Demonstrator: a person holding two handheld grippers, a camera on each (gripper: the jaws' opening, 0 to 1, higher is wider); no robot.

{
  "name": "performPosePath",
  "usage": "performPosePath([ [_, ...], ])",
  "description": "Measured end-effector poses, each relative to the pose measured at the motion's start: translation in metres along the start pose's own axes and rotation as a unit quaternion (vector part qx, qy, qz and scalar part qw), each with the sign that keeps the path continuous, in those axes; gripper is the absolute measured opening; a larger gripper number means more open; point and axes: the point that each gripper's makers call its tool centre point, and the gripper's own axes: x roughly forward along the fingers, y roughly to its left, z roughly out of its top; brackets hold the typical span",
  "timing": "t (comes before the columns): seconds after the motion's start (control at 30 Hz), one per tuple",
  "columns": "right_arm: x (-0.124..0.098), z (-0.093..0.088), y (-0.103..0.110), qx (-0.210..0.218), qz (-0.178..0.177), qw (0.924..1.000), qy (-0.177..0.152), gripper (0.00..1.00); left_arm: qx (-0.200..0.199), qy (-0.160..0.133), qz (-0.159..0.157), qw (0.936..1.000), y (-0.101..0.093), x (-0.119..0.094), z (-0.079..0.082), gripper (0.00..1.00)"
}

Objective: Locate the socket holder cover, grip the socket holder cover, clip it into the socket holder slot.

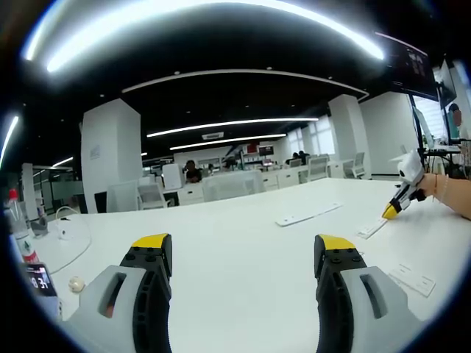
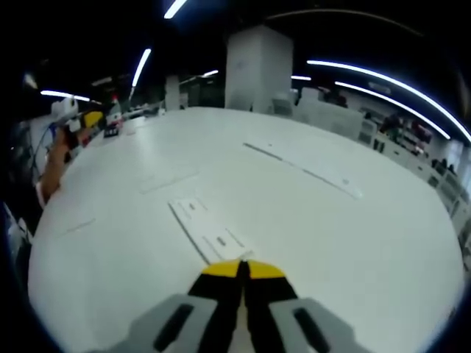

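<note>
Left gripper view: my left gripper [image 1: 244, 254] hovers over white desk [image 1: 243, 228], jaws spread wide, nothing between them. Long white socket strip [image 1: 309, 214] lies further out. At right, my right gripper [image 1: 391, 211] tips down onto socket holder cover [image 1: 372, 229].

Right gripper view: right gripper [image 2: 243, 269] jaws pressed together, yellow tips at near end of white socket holder cover [image 2: 208, 231] flat on desk; cannot tell if cover is pinched. Left gripper [image 2: 82, 122] at far left.

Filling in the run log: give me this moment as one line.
left gripper: open, above white table | right gripper: shut, tips at white strip | clip-in: cannot tell
</note>
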Motion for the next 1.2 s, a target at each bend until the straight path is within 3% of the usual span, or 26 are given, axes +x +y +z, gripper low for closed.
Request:
performPosePath([
  [1.2, 0.0047, 0.0057, -0.0017, -0.009, -0.013, 0.9999, -0.005, 0.05, 0.000, 0.002, 0.004, 1.0000, 0.0015, 0.0014, -0.0028, 0.78],
])
